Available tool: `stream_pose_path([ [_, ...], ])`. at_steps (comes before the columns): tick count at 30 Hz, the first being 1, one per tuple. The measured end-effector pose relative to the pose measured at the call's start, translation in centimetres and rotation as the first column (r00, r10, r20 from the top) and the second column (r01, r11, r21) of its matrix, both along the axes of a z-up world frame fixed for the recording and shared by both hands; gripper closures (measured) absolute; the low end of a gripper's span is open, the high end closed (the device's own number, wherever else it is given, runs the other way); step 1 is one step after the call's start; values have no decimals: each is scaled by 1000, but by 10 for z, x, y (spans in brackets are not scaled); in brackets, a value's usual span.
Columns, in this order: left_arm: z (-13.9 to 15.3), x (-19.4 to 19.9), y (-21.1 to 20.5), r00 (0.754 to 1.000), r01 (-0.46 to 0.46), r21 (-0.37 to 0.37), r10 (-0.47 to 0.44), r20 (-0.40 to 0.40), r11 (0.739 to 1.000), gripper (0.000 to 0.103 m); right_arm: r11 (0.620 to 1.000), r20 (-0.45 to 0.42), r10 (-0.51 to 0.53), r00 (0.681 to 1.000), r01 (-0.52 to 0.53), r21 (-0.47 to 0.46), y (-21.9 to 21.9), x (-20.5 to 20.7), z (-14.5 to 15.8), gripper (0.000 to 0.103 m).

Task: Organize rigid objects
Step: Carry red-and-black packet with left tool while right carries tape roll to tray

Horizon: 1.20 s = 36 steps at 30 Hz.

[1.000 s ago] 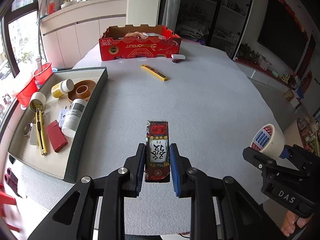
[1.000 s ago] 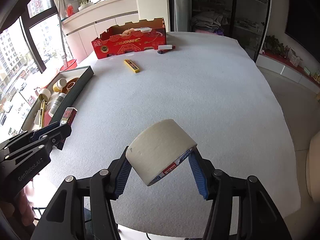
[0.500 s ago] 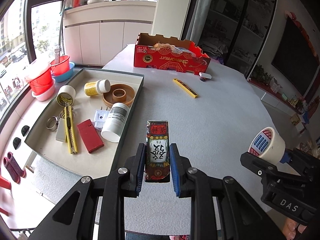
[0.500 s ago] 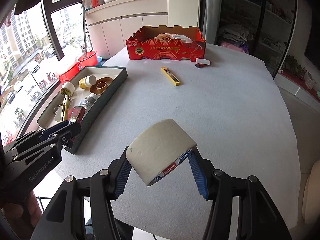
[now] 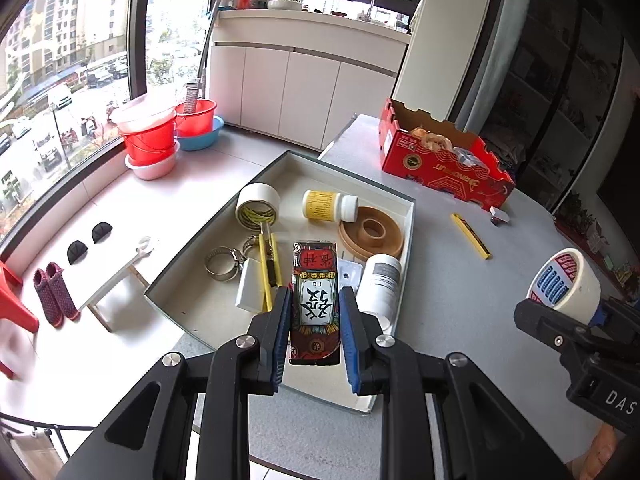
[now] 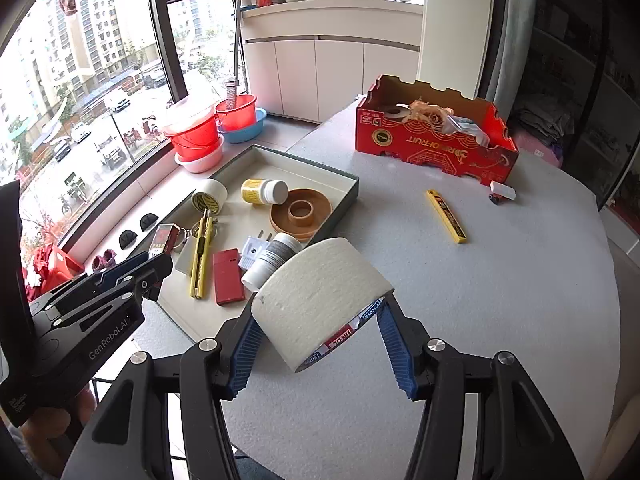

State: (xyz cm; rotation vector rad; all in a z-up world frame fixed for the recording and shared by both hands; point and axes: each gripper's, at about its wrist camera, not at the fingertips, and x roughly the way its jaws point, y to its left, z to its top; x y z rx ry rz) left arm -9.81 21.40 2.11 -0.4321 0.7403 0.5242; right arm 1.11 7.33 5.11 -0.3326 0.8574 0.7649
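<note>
My left gripper (image 5: 315,312) is shut on a red and black card box (image 5: 315,280) with Chinese characters, held above the shallow grey tray (image 5: 404,196); the box also shows in the right wrist view (image 6: 163,237). My right gripper (image 6: 320,322) is shut on a white tape roll (image 6: 320,300), held over the grey table to the right of the tray (image 6: 348,178). The roll also shows in the left wrist view (image 5: 566,282). The tray holds a small tape roll (image 5: 257,209), a yellow bottle (image 5: 329,206), a white bottle (image 5: 380,280), a brown ring (image 5: 372,232) and a yellow knife (image 6: 200,260).
A red cardboard box (image 6: 432,136) stands at the table's far side. A yellow strip (image 6: 446,216) and a small white item (image 6: 502,190) lie on the table near it. Red buckets (image 5: 150,138) stand on the floor by the window, left of the tray.
Both grippers have swung left toward the tray with their loads. The card box, earlier over the table, is now above the tray. Both grips are unchanged.
</note>
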Motion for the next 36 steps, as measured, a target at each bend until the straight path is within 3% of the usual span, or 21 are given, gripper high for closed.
stream_pose_path([
  [6, -2, 0, 37, 996, -86, 24, 86, -15, 996, 77, 998, -12, 66, 998, -66, -7, 49, 13, -2, 45],
  [13, -19, 18, 57, 991, -113, 33, 116, -72, 993, 77, 995, -61, 93, 994, -95, -24, 88, 33, -22, 45],
  [36, -53, 62, 67, 980, -108, 9, 108, -169, 994, 77, 994, -136, 84, 987, -93, -61, 115, 70, -61, 45],
])
